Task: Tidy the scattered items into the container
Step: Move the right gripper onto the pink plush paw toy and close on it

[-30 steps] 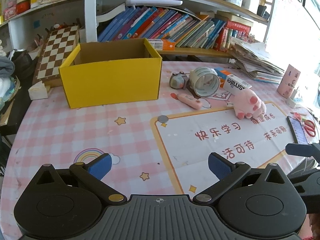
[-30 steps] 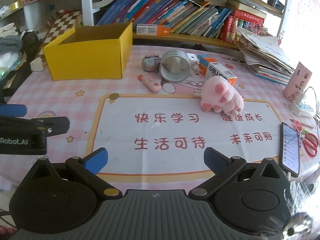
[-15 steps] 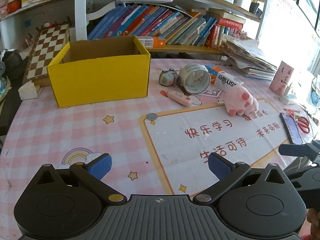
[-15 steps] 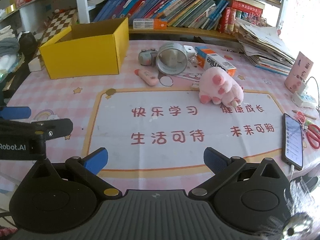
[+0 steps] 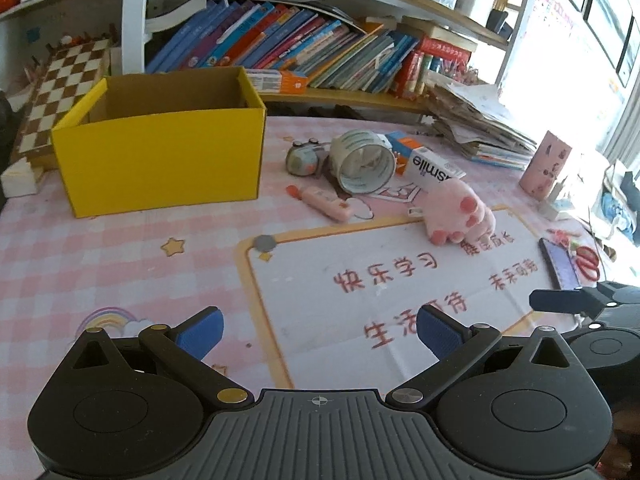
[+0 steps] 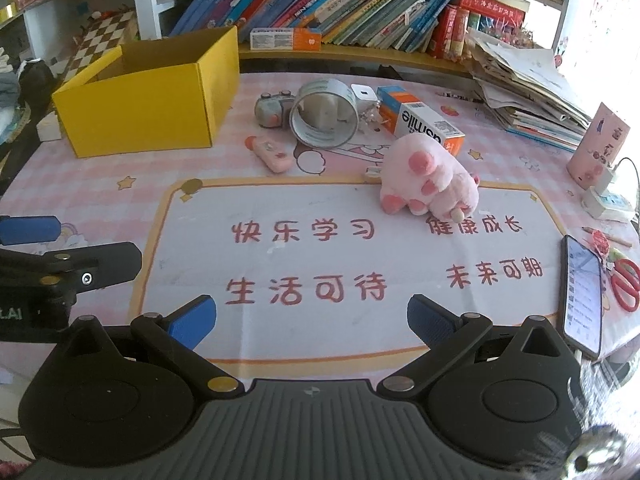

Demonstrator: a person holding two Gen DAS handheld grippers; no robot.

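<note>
Nearest, my left gripper (image 5: 318,332) and right gripper (image 6: 312,316) hover spread wide and hold nothing, over smooth white mat (image 6: 320,248) with bare room ahead. Beyond its orange border lie a fuzzy pink plush paw (image 6: 430,178), glossy tape roll (image 6: 324,120) and rigid toothpaste carton (image 6: 422,122); farther left, the square-edged yellow cardboard box (image 6: 148,96) stands open-topped.

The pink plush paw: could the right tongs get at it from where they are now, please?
Probably yes. The right tongs are open and hold nothing, and only bare printed mat lies between them and the pink plush paw. The toothpaste box sits behind it, out of the way.
</note>
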